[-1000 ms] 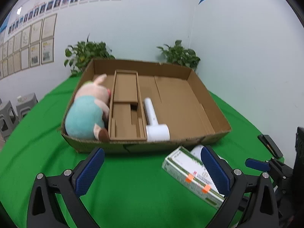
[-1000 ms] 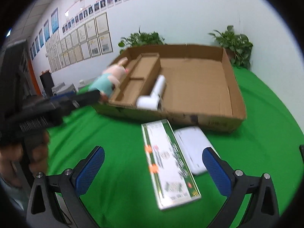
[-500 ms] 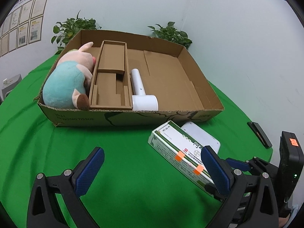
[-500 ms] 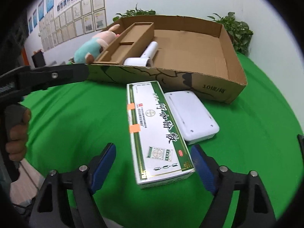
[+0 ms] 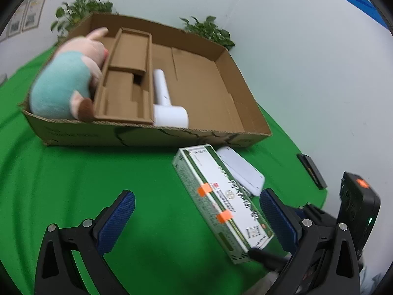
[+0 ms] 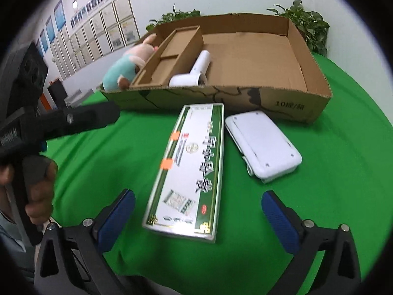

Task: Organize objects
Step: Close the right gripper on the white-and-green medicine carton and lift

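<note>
Cardboard tray (image 6: 307, 103) holds soft plush pig (image 6: 125, 68); glossy rectangular carton (image 6: 191, 167) lies outside.

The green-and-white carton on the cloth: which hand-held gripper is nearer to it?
Right. The right hand-held gripper stands open with the green-and-white carton end between its fingers, untouched. The left hand-held gripper is open over bare cloth beside the carton.

Both wrist views angled down, sharing cardboard tray (image 5: 137, 135)
</note>
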`<state>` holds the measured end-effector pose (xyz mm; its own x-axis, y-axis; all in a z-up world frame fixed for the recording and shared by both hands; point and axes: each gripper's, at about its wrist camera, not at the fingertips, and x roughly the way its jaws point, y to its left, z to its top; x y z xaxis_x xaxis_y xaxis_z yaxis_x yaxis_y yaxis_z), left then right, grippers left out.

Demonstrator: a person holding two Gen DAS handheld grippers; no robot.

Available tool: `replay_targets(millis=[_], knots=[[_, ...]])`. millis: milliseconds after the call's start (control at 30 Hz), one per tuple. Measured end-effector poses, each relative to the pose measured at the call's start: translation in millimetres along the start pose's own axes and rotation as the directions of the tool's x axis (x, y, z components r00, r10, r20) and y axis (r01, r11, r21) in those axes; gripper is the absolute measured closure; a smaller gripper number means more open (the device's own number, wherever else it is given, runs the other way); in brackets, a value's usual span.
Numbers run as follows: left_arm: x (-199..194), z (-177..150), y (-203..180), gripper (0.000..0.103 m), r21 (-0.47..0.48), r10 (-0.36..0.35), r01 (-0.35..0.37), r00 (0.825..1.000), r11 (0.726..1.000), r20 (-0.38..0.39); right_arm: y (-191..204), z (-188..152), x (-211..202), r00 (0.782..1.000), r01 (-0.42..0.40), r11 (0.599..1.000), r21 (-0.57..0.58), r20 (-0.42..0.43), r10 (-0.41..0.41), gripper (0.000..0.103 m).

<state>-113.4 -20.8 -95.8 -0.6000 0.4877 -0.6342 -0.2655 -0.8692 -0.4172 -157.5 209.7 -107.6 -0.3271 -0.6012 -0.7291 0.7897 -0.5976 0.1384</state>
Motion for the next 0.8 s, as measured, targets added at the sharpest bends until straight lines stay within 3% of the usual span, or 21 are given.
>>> replay_targets(millis=[200, 367, 400, 433, 500, 533, 600, 800], knots=[[32, 2, 0, 0.001, -0.082, -0.129, 0.121, 0.986, 0.989, -0.101, 8, -4, 8, 0.999, 0.033, 0.999, -0.016, -0.024, -0.034, 0.001], [49, -4, 3, 0.001, -0.132, -0.17, 0.15, 0.974, 0.98, -0.151, 15, -8, 15, 0.995, 0.079, 0.995, -0.061, -0.054, -0.082, 0.004], [51, -5, 4, 0.001, -0.141, -0.175, 0.153, 0.972, 0.978, -0.157, 16, -9, 15, 0.995, 0.08, 0.995, -0.064, -0.054, -0.083, 0.009], [53, -7, 5, 0.001, -0.151, -0.18, 0.156, 0.97, 0.976, -0.164, 18, -10, 15, 0.995, 0.08, 0.995, -0.064, -0.054, -0.083, 0.023], [55, -10, 7, 0.001, -0.166, -0.189, 0.162, 0.967, 0.973, -0.17, 20, -10, 17, 0.993, 0.091, 0.994, -0.062, -0.067, -0.095, 0.04], [55, -11, 8, 0.001, -0.172, -0.192, 0.162, 0.967, 0.972, -0.171, 20, -11, 17, 0.993, 0.095, 0.994, -0.057, -0.061, -0.098, 0.04], [54, -13, 9, 0.001, -0.18, -0.196, 0.165, 0.966, 0.97, -0.171, 21, -11, 17, 0.995, 0.076, 0.997, -0.033, -0.061, -0.078, 0.04], [56, -18, 13, 0.002, -0.208, -0.215, 0.178, 0.961, 0.962, -0.174, 23, -12, 15, 0.994, -0.082, 0.993, 0.083, -0.071, 0.088, 0.041]])
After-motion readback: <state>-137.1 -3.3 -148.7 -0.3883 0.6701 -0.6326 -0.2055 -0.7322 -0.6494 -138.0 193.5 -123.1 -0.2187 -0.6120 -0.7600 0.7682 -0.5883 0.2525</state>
